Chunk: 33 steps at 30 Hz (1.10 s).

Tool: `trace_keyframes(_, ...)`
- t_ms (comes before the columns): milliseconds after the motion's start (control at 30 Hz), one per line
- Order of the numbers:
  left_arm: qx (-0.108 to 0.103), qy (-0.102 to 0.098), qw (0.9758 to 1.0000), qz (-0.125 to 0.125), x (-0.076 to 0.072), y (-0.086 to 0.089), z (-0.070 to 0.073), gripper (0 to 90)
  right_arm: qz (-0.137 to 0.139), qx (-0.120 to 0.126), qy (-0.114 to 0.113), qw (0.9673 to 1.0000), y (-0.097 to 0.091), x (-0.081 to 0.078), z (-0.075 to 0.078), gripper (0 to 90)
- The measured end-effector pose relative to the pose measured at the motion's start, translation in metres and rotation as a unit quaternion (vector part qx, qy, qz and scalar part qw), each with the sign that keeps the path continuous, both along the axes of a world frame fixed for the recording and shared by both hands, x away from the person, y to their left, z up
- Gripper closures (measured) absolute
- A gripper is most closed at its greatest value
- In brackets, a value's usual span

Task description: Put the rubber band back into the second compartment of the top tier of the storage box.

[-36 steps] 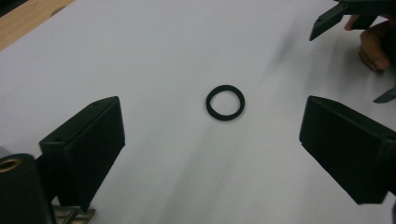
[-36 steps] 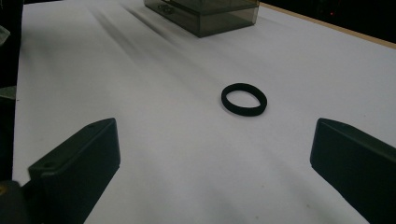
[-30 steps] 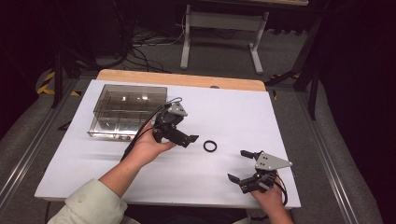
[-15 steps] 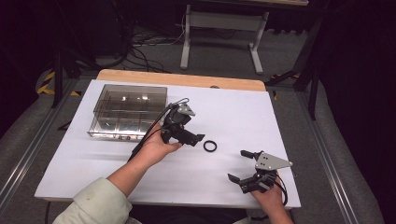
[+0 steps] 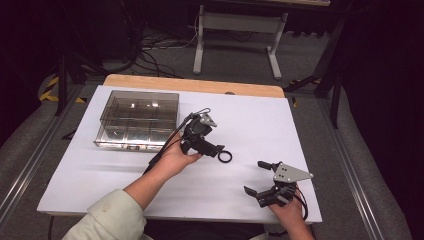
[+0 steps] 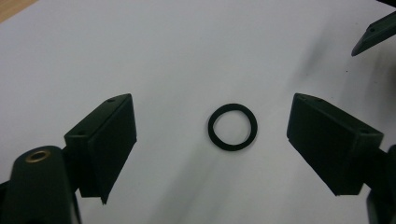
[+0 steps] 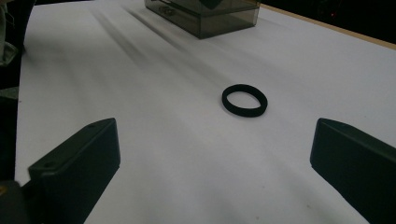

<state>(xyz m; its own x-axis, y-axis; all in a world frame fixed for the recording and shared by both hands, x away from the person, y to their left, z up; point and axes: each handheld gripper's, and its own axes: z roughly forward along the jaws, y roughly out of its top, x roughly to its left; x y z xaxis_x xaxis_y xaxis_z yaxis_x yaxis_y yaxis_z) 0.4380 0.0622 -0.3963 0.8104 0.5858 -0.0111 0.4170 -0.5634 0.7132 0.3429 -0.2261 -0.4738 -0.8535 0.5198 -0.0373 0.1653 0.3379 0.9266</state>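
Left tongs (image 5: 218,149) nearer black ring (image 6: 232,126)

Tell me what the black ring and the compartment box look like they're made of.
Black ring: probably rubber or a soft plastic; matte black, no shine, with a flat band like a gasket. Compartment box: likely smoke-tinted clear plastic, perhaps acrylic; glossy, with bright glints on top and its inner dividers visible through the walls.

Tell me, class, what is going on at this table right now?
A person works with two hand-held grippers. The left gripper is at a small black ring lying flat on the white table; the ring lies between its jaws, which have just been closing but do not touch it. The right gripper rests open near the table's front edge. A clear compartment box stands at the back left.
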Motion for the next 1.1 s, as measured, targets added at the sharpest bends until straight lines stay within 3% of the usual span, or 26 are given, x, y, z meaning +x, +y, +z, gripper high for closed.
trace_keyframes(600,0.036,0.023,0.9987,-0.026,0.010,-0.022,-0.027,34.1,0.002,-0.002,0.001,1.0000,0.000,-0.001,0.000,2.3)
trace_keyframes(1100,0.069,0.041,0.9965,-0.024,0.017,-0.032,-0.047,48.9,0.002,-0.004,-0.001,1.0000,0.001,0.000,0.000,2.3)
